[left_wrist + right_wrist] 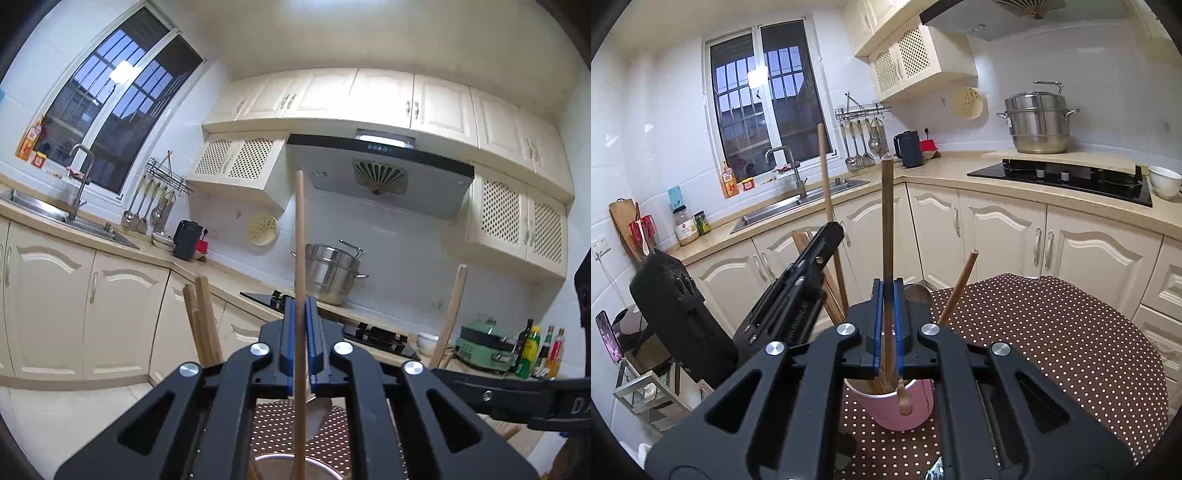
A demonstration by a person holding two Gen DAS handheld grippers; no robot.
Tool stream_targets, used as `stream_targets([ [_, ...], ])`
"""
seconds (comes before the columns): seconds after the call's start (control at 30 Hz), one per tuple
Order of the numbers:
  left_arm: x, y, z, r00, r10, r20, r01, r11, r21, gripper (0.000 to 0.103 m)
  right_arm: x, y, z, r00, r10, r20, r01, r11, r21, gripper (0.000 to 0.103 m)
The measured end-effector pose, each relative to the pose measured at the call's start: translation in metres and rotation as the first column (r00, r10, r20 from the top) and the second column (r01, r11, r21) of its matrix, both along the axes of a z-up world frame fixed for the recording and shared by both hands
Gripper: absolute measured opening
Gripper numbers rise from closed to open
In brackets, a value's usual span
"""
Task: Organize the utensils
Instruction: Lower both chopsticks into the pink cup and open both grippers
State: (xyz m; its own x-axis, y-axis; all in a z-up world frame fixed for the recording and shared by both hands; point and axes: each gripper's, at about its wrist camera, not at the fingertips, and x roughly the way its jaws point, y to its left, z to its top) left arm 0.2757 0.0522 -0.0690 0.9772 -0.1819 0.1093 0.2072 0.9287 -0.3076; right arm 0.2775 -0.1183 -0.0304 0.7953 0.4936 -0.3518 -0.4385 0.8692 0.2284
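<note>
My left gripper point(300, 308) is shut on the thin handle of a wooden spoon point(299, 236), held upright; its bowl shows below the fingers. My right gripper point(887, 291) is shut on a darker flat wooden utensil handle point(887, 221), whose lower end stands in a pink cup point(899, 410). The cup sits on a brown polka-dot tablecloth point(1052, 332) and holds several other wooden utensils, one leaning right point(958, 286). The left gripper also shows in the right wrist view point(798, 288), just left of the cup, holding its spoon point(827, 192).
Two wooden handles point(203, 317) stand at left and another point(450, 314) at right in the left wrist view. The right gripper's arm point(517, 398) crosses the lower right. Counter, sink point(798, 203), hob point(1063, 177) and steel pot point(1038, 122) lie behind.
</note>
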Motion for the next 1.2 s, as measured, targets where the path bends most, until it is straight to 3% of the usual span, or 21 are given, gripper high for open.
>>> stream_targets([
  [0.57, -0.012, -0.010, -0.031, 0.998, -0.012, -0.066, 0.019, 0.995, 0.103, 0.006, 0.006, 0.003, -0.011, 1.000, 0.008, -0.026, -0.008, 1.000, -0.004, 0.006],
  [0.83, -0.024, 0.004, -0.045, 0.989, -0.041, -0.139, 0.050, 0.997, 0.062, 0.006, 0.004, 0.005, -0.015, 0.999, -0.001, -0.048, -0.001, 1.000, -0.022, 0.006],
  [1.2, -0.044, -0.005, -0.053, 0.968, -0.074, -0.239, 0.111, 0.983, 0.145, 0.006, -0.001, 0.011, -0.019, 0.998, -0.015, -0.055, 0.012, 0.998, -0.058, 0.006],
])
